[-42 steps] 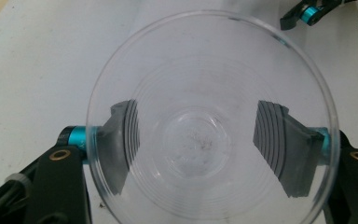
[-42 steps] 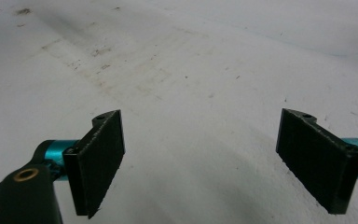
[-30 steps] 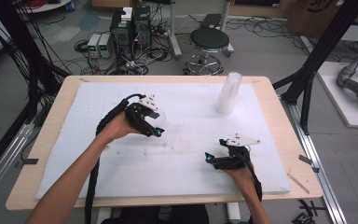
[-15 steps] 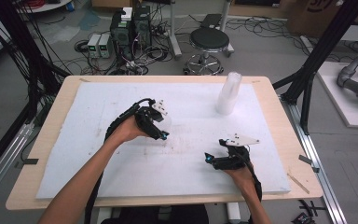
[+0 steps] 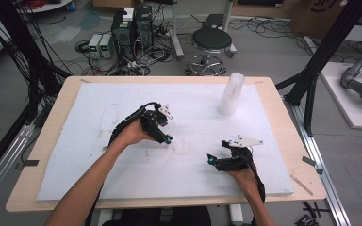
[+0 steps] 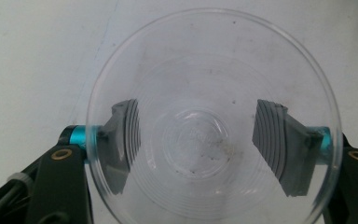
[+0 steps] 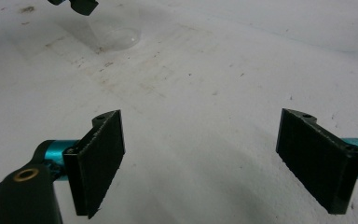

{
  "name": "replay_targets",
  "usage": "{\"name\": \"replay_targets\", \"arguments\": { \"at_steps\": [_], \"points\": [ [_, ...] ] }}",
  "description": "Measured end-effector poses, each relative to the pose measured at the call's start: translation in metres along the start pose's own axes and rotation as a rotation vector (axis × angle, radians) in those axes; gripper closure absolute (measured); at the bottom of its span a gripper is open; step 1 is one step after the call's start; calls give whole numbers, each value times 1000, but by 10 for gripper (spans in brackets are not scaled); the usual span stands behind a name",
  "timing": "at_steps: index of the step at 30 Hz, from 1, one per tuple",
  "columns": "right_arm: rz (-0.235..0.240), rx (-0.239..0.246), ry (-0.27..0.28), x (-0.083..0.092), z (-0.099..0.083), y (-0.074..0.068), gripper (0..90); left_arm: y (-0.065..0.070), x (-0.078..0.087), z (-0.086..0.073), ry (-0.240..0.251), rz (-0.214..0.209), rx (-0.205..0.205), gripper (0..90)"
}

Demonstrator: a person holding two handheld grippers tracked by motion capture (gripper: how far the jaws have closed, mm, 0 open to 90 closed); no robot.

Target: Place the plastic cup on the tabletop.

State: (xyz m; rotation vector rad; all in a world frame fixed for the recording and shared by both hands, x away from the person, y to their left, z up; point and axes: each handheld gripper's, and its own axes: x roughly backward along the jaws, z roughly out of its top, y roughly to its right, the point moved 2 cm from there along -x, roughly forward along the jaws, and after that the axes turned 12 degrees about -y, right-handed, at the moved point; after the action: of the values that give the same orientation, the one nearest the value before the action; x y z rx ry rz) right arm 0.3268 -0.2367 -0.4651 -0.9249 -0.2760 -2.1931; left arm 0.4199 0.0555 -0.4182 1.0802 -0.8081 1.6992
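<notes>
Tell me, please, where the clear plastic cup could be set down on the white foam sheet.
Bare sheet lies left of the left gripper holding the clear plastic cup; also between both grippers. Tighter near the cup stack and right gripper.

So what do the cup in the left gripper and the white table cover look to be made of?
Cup: thin clear plastic, glossy; the left gripper's pads show straight through its wall.
Table cover: probably white foam board; matte, scuffed, with thick edges.
</notes>
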Motion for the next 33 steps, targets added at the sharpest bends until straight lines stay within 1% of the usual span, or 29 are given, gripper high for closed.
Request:
{"name": "replay_targets", "arguments": {
  "at_steps": [2,3,4,5,7,9,10,12,15,18,19,20,21,23,24,25,26,28,29,30,31,32,33],
  "points": [
    [1,-1,-1,0,0,0,152,0,-2,-2,15,11,9,274],
    [2,1,-1,0,0,0,151,-1,-4,-4,15,23,18,244],
    [1,0,-2,0,0,0,151,-1,-7,-5,17,12,41,183],
    [-1,3,-3,0,0,0,151,-2,-9,-8,15,-7,48,160],
    [1,-1,-4,0,0,0,151,-2,-11,-10,-2,-18,43,149],
    [4,-2,-7,0,0,0,151,-2,-9,-10,24,-21,49,125],
    [5,-5,-9,0,0,1,151,-2,-8,-10,32,-20,41,125],
    [4,-3,-9,-1,0,1,151,-2,-8,-11,24,-22,40,125],
    [7,-3,-8,-1,0,1,151,-1,-9,-15,37,-26,51,125],
    [10,-5,-7,-1,0,1,151,0,-8,-24,55,-30,71,125],
    [12,-6,-7,-1,0,1,151,1,-6,-28,66,-27,76,125],
    [10,-4,-4,-1,0,1,151,2,-3,-33,83,-32,91,125],
    [7,-6,-3,0,0,1,151,2,-1,-37,91,-30,94,125],
    [8,-4,-2,0,0,1,151,4,4,-48,127,-26,112,125],
    [8,-4,-1,0,0,1,151,5,7,-54,134,-31,123,125],
    [10,-7,-2,0,0,1,151,7,10,-60,159,-22,133,125],
    [10,-8,-2,0,0,1,151,10,13,-66,203,-17,157,125],
    [11,-6,-1,0,0,1,151,15,19,-80,241,-4,177,126],
    [9,-8,-3,0,0,1,151,18,21,-86,266,9,196,125],
    [7,-7,-2,0,0,1,151,20,24,-94,273,21,202,125],
    [8,-5,0,0,0,1,151,23,26,-101,293,19,217,125],
    [10,-4,3,0,0,1,151,26,27,-111,327,18,238,125],
    [13,-7,2,0,0,1,151,28,28,-117,344,25,253,125]
  ]
}}
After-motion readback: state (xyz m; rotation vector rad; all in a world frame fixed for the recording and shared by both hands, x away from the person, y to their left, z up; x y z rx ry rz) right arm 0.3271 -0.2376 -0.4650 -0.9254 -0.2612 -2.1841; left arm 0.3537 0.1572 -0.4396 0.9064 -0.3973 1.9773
